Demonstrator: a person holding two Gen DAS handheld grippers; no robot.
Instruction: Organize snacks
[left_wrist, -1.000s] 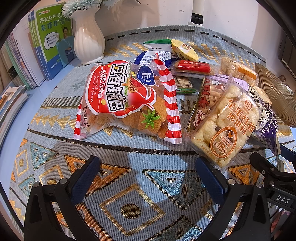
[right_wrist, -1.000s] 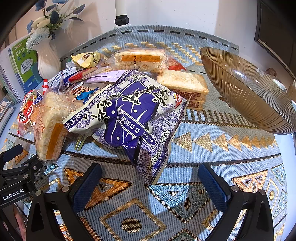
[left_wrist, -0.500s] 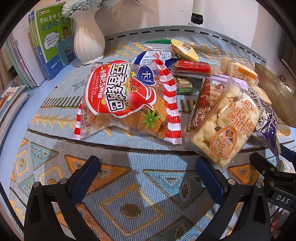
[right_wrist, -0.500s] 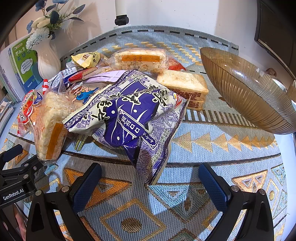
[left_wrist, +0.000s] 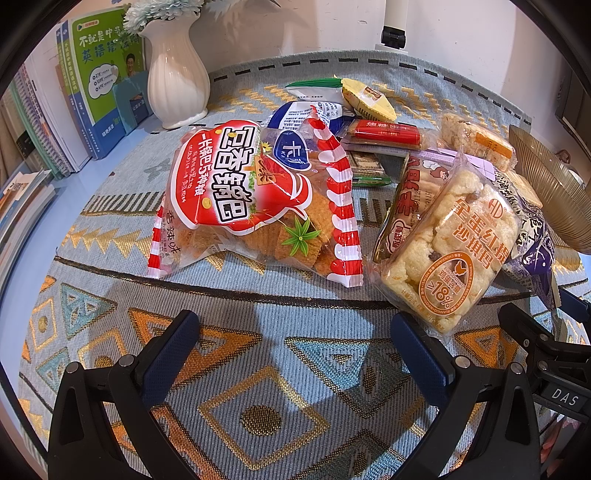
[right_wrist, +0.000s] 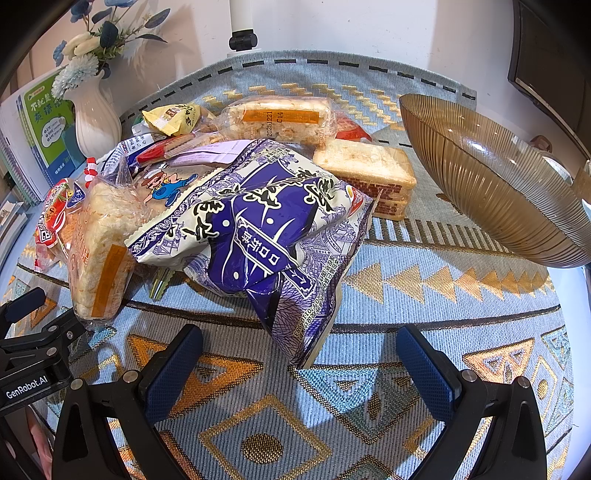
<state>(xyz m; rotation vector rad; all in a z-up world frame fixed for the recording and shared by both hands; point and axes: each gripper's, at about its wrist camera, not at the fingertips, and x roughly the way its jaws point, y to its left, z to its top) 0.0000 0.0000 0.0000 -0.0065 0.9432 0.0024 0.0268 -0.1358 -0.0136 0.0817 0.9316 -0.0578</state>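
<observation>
Progress: none visible | left hand-held gripper (left_wrist: 293, 334) and right hand-held gripper (right_wrist: 299, 349) wide open, empty | snacks (right_wrist: 258, 221) heaped just ahead on worktop (right_wrist: 424, 295) | bowl (right_wrist: 491, 177) ahead-right, nothing visible inside.

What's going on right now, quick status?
Left gripper open, empty. Right gripper open, empty. Purple snack bag tops pile, untouched. Brown glass bowl empty, nothing blocking.

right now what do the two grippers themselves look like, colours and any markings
Both the left gripper and the right gripper have black frames with silver screws and dark blue textured finger pads. White lettering reads "GenRobot.AI" on the left one's side, "DAS" on the right's.
</observation>
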